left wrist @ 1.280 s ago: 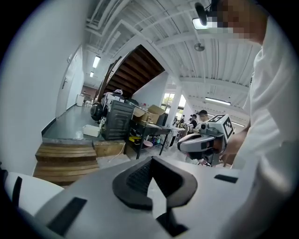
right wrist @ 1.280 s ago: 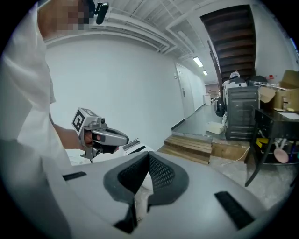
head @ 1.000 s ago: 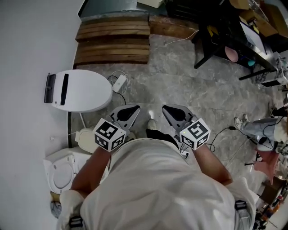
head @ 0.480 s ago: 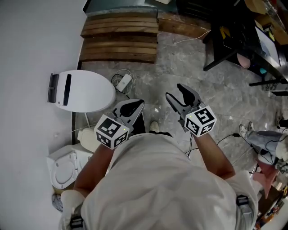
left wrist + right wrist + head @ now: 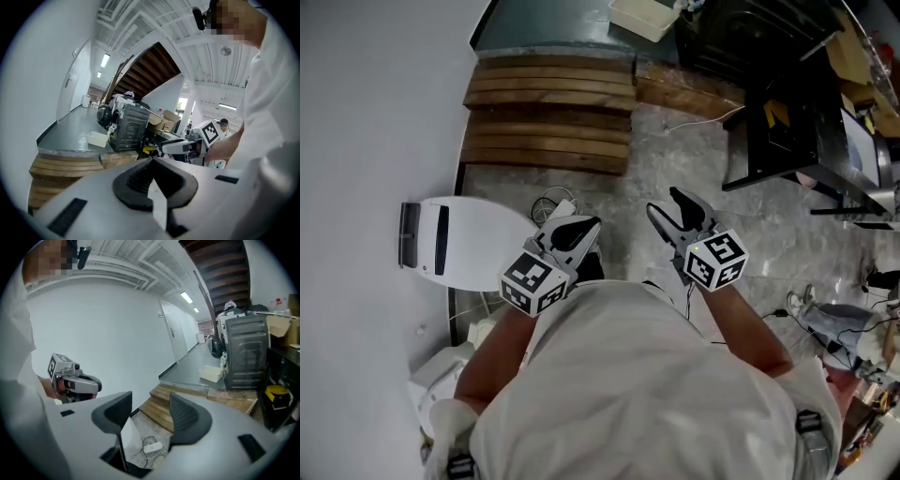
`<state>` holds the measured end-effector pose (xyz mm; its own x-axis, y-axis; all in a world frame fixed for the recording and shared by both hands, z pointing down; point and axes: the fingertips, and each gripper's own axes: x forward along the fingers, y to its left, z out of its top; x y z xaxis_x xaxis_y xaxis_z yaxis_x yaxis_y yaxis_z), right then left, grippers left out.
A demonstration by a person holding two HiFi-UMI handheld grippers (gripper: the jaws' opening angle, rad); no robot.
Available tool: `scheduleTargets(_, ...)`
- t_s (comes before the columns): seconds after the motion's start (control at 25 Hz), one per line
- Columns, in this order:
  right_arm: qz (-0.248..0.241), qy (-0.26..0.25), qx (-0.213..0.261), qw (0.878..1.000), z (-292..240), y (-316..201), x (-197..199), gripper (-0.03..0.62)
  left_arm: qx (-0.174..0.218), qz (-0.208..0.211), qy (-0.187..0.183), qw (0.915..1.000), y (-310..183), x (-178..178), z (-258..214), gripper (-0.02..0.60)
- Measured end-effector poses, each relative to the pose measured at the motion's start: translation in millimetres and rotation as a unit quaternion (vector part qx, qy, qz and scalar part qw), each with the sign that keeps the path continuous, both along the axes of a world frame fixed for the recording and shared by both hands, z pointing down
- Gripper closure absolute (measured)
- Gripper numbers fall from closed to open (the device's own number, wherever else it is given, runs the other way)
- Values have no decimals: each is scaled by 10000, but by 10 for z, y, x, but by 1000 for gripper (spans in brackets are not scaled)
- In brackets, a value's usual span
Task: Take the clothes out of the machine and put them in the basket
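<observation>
The dark grey washing machine (image 5: pixel 130 127) stands far ahead on a raised platform, also in the right gripper view (image 5: pixel 244 355), with its round door (image 5: pixel 214 346) swung open. A white plastic basket (image 5: pixel 97 138) sits on the platform beside it, and it also shows at the top of the head view (image 5: pixel 645 14). No clothes can be made out clearly. My left gripper (image 5: pixel 577 228) is held out in the air in front of me, jaws shut and empty (image 5: pixel 152 171). My right gripper (image 5: pixel 679 210) hangs level beside it, open with nothing between its fingers (image 5: pixel 150 401).
Wooden slatted steps (image 5: pixel 548 112) lie straight ahead, leading up to the platform. A white oval appliance (image 5: pixel 464 244) sits by the left wall, with a cable and adapter (image 5: pixel 559 205) on the stone floor. Black tables (image 5: pixel 787 112) and clutter fill the right.
The right gripper has opened from shut. Both grippers and the person have moved forward towards the wooden steps, and the white oval appliance has slid back beside me.
</observation>
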<state>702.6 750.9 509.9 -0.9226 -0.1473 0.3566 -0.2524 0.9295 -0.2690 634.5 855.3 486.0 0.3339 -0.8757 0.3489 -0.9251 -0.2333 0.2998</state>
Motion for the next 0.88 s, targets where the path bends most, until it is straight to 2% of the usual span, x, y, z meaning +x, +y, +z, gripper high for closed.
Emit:
scheduleTargets(0.24,50,23,240,9997,-233,-580,-912,361,171,103,8,9998,-514,-898,-177,584)
scheduleTargets(0.36,-34,106,229,9997,-234,-773,-1247,361,280,2,41,9996,-648,-1172,-254,584)
scheduleTargets(0.52,-195,102,247,9995,-218,-983,-1647,361,208,-206,203,9994,-787,-1500,-176,584)
scheduleTargets(0.88,-89,37,78,9999,-83,-1834,-2426,361,63,-195,48,9998,-1574,-2265,-114,584)
